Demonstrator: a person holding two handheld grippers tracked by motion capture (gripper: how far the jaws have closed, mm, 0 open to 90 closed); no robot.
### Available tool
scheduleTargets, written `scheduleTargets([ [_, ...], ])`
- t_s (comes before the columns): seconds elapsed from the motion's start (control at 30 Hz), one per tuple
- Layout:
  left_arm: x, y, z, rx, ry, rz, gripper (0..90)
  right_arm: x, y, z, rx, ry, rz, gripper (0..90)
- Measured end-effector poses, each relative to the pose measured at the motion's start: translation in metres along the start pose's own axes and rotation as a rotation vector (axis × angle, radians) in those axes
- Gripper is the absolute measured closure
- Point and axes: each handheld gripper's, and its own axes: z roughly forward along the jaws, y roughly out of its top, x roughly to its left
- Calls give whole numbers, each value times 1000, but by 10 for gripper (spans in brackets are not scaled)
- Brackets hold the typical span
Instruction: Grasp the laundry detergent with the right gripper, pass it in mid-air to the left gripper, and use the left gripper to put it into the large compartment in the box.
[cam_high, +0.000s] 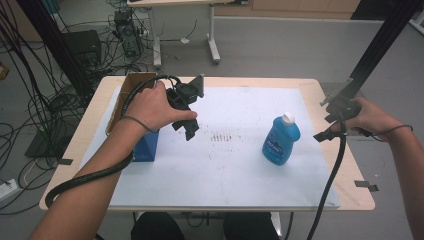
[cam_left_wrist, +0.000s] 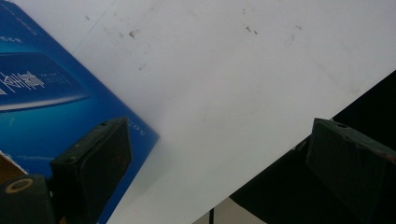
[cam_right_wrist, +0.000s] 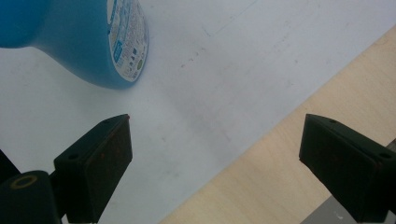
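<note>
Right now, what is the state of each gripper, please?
Left gripper: open, holding nothing, beside the blue box.
Right gripper: open, holding nothing, apart from the blue bottle.

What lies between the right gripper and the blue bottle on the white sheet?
Nothing visible. The right gripper, jaws open and empty, hangs over the table's right edge; only bare white sheet separates it from the upright blue bottle. The box sits far left, beside the left gripper.
</note>
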Motion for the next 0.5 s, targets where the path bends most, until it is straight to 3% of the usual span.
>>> scheduleTargets([
  [0.5, 2, 1, 2, 6, -6, 2, 72, 1, -1, -3, 7, -4, 4, 91],
])
